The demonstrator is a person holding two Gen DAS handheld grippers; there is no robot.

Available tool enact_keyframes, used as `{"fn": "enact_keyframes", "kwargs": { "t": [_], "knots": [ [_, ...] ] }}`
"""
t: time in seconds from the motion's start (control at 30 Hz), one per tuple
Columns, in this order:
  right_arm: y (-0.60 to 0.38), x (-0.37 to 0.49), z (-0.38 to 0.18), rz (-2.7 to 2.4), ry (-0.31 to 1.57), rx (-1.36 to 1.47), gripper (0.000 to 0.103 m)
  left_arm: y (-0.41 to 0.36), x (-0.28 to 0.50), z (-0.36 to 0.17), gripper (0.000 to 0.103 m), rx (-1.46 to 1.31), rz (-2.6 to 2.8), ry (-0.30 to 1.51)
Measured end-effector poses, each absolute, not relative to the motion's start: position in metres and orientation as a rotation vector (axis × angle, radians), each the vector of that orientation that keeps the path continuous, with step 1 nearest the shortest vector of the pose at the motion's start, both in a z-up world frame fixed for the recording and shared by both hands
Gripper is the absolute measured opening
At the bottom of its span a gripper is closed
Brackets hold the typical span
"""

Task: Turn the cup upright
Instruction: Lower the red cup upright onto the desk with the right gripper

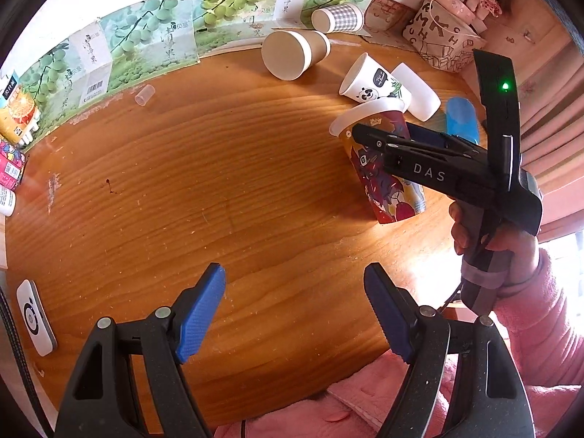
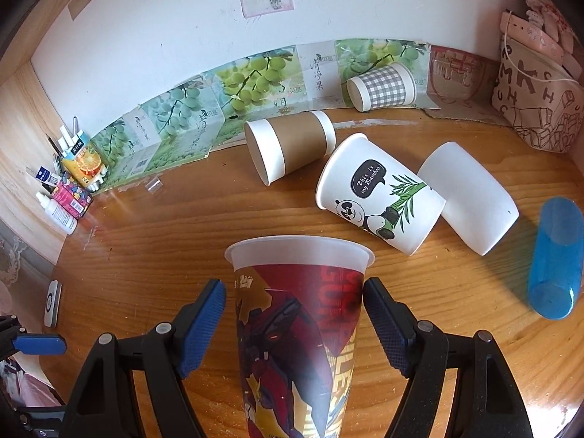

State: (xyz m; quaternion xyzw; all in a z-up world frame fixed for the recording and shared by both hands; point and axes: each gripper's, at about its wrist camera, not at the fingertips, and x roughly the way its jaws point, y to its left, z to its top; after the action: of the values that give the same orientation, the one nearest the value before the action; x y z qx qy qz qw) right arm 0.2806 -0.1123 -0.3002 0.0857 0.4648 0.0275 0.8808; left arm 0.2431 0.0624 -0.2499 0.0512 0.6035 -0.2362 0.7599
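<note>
Red-and-gold printed plastic cup with a white rim (image 2: 299, 328) stands upright on the round wooden table (image 1: 182, 182), mouth up. Right gripper (image 2: 294, 325) straddles it: the right blue pad (image 2: 387, 328) touches or nearly touches the cup wall, the left pad stands off with a visible gap, so the jaws are wide and not clamping. In the left wrist view the same cup (image 1: 379, 168) sits partly behind the right gripper (image 1: 368, 138).

Left gripper (image 1: 295, 310) hangs over bare table nearer the table edge than the printed cup, jaws wide, nothing between them.

Beyond the printed cup, 5 others lie on their sides: white paper panda cup (image 2: 379, 200), plain white cup (image 2: 471, 200), brown-sleeved paper cup (image 2: 292, 146), grey checked cup (image 2: 383, 85), blue translucent plastic tumbler (image 2: 554, 255).
</note>
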Motion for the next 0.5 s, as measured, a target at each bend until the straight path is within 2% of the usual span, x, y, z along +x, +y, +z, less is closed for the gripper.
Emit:
{"fn": "enact_keyframes", "kwargs": {
  "t": [0.5],
  "knots": [
    [-0.106, 0.278, -0.293, 0.073, 0.922, 0.140, 0.077, 0.053, 0.230, -0.257, 0.081, 0.134, -0.527, 1.352]
  ]
}}
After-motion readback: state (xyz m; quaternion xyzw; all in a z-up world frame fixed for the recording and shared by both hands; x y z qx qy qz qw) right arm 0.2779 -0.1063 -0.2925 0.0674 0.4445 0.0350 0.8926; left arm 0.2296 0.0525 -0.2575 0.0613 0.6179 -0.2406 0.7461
